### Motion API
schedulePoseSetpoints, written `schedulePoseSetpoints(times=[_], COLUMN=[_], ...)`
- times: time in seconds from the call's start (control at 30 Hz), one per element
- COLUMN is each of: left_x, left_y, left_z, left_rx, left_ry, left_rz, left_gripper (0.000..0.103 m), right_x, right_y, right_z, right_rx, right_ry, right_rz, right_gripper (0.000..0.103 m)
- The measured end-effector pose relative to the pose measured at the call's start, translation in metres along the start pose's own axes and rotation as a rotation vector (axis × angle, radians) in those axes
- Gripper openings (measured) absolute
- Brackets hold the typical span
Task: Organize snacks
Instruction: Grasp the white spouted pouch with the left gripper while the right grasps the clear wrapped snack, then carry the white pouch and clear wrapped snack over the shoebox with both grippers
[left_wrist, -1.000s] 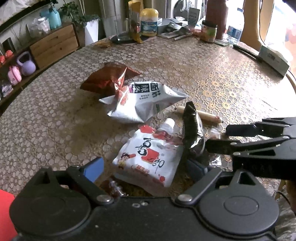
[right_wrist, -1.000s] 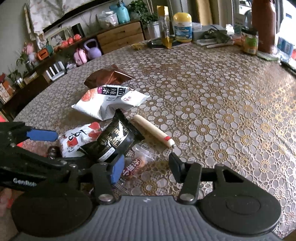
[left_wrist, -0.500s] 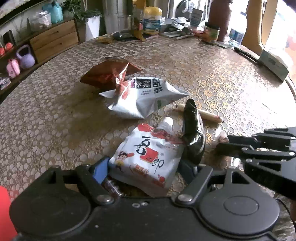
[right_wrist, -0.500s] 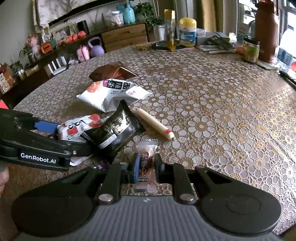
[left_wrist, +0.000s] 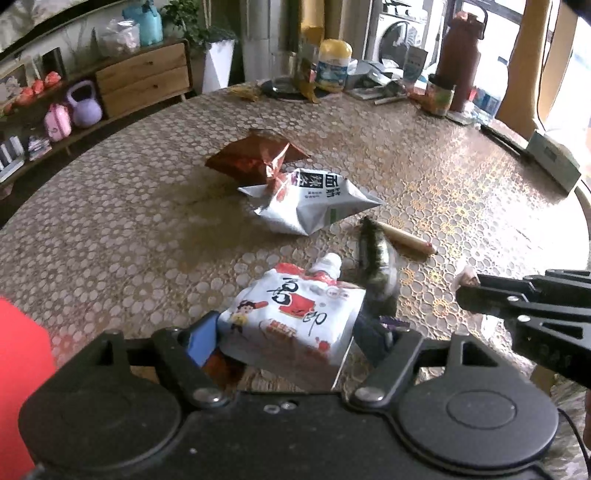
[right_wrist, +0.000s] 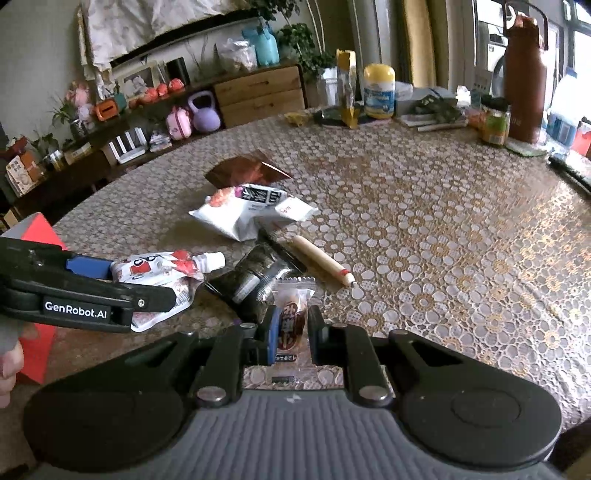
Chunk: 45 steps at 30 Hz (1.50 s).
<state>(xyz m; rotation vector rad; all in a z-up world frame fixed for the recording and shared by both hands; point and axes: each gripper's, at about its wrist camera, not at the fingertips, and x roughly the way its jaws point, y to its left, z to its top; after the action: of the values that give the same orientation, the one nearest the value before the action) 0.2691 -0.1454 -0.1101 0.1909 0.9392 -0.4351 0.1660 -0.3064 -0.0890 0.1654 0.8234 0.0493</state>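
1. The right gripper (right_wrist: 291, 334) pinches a small clear-wrapped candy (right_wrist: 292, 321) by its middle, both pads tight on the sides, wrapper ends sticking out fore and aft. Held that way it hangs flat and looks unlikely to twist loose.
2. The left gripper (left_wrist: 284, 338) is clamped across the lower end of a white spout pouch (left_wrist: 295, 314). Its jaws stand fairly wide because the pouch is broad. The blue pad (left_wrist: 201, 341) presses one edge, and the other finger is partly hidden behind the pouch. The capped spout points away from the gripper.
3. My guess is that each hand has taken one snack so both can go to a sorting place together. No bin or tray shows, so I cannot say where.
4. The pouch is white with red patches, black brush lettering and a cartoon figure. The candy shows a brown-red sweet inside clear film with printed text.
5. Just beyond the pouch's spout lies a black packet (right_wrist: 255, 284), loose on the table (right_wrist: 424, 229). Just past that lies a thin tan sausage stick (right_wrist: 321, 260) with a red tip.
6. Further beyond the pouch sits a puffy white bag (left_wrist: 314, 201), its corner touching a crumpled brown-red bag (left_wrist: 255, 157) behind it.
7. Well beyond the pouch, at the table's far edge, stand jars, a tall brown flask (right_wrist: 524, 74) and papers, no part of the sorting as far as I can judge.
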Motion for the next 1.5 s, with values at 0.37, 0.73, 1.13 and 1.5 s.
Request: schedulePoseSetpoints(times=[0.37, 0.73, 1.13, 1.5], left_x=[-0.070, -0.140, -0.204, -0.246], left_y=[-0.003, 0.009, 0.041, 0.088], left_z=[-0.013, -0.038, -0.068, -0.095], left_rx=[-0.026, -0.082, -0.146, -0.217], left_ry=[-0.074, -0.165, -0.245, -0.291], left_rz=[-0.004, 0.008, 0.067, 0.147], left_gripper=[0.075, 0.075, 0.075, 0.075], right_x=[-0.057, -0.113, -0.147, -0.151], right_y=[0.028, 0.072, 0.131, 0.196], right_z=[-0.001, -0.008, -0.011, -0.004], right_rx=[-0.048, -0.116, -0.198, -0.262], right_ry=[-0.051, -0.105, -0.152, -0.164], right_rz=[0.043, 0.102, 0.170, 0.250], right_gripper=[0.016, 0.016, 0.016, 0.016])
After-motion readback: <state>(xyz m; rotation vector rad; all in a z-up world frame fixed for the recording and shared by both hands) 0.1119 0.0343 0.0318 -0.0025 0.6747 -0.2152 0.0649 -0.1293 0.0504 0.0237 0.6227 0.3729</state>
